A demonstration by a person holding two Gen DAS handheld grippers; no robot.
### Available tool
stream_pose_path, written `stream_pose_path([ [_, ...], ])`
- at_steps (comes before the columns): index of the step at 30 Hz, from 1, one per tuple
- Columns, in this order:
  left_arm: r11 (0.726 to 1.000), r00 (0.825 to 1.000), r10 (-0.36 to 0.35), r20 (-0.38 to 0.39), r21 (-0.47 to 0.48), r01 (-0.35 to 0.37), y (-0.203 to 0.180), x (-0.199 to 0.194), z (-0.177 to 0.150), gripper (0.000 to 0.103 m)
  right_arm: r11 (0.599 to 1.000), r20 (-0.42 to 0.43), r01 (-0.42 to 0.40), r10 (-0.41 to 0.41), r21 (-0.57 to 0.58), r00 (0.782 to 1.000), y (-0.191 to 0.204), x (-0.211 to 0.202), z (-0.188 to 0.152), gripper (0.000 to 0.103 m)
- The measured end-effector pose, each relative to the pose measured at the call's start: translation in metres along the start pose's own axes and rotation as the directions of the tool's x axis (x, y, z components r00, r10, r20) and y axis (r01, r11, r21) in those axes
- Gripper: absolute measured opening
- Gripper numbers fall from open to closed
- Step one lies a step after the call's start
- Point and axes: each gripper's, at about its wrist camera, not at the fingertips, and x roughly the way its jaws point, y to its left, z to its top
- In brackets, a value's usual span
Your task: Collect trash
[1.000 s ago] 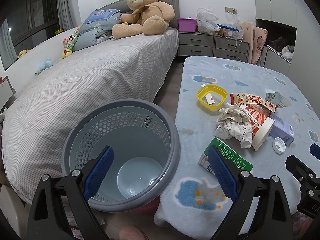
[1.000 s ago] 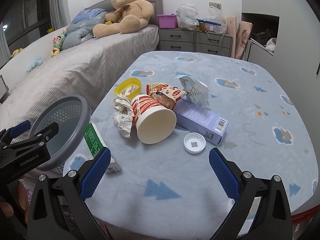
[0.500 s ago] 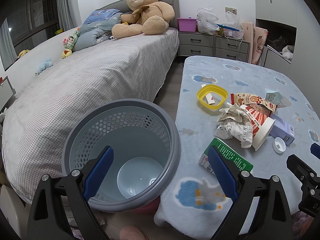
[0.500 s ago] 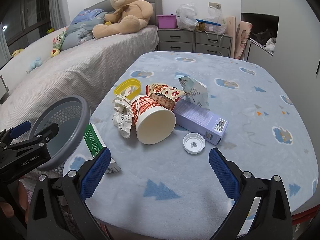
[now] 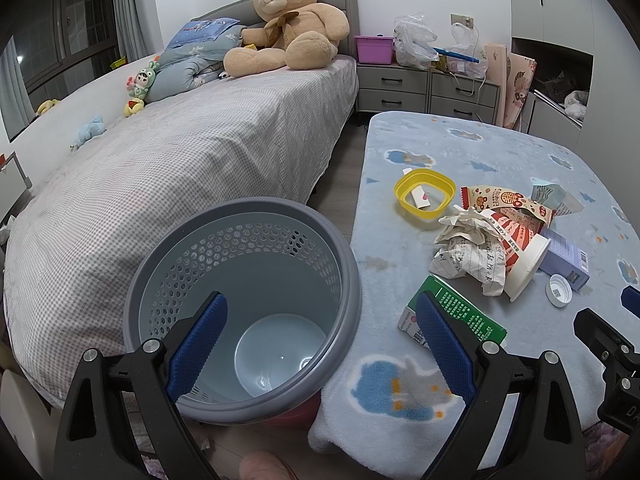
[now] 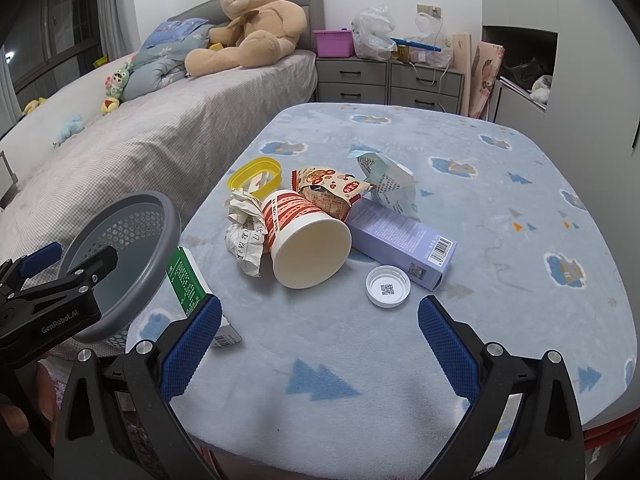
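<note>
A grey perforated bin (image 5: 244, 300) stands empty on the floor by the table's left edge. My left gripper (image 5: 320, 340) hangs open over its rim. On the blue blanket-covered table (image 6: 480, 208) lies a heap of trash: a tipped red-striped paper cup (image 6: 308, 240), crumpled paper (image 6: 244, 232), a green carton (image 6: 188, 284), a purple box (image 6: 400, 240), a white cap (image 6: 388, 285), a snack wrapper (image 6: 328, 188) and a yellow lid ring (image 6: 254, 174). My right gripper (image 6: 320, 344) is open near the table's front edge, holding nothing.
A bed (image 5: 180, 168) with a big teddy bear (image 5: 288, 20) runs along the left. Grey drawers (image 6: 384, 80) with bags on top stand behind the table. The left gripper's body (image 6: 48, 304) shows at the right wrist view's left edge.
</note>
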Motion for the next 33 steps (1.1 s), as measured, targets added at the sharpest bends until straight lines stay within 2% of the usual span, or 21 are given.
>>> stream_pose_path([
  [22, 1.000, 1.000, 0.004, -0.001, 0.005, -0.004, 0.000, 0.001, -0.002, 0.091, 1.000, 0.005, 0.002, -0.002, 0.001, 1.000, -0.001, -0.002, 0.001, 0.097],
  [33, 1.000, 0.998, -0.027, -0.062, 0.006, 0.027, -0.020, 0.009, -0.014, 0.091, 0.999, 0.033, -0.010, 0.008, 0.037, 0.999, -0.023, -0.013, 0.003, 0.097],
])
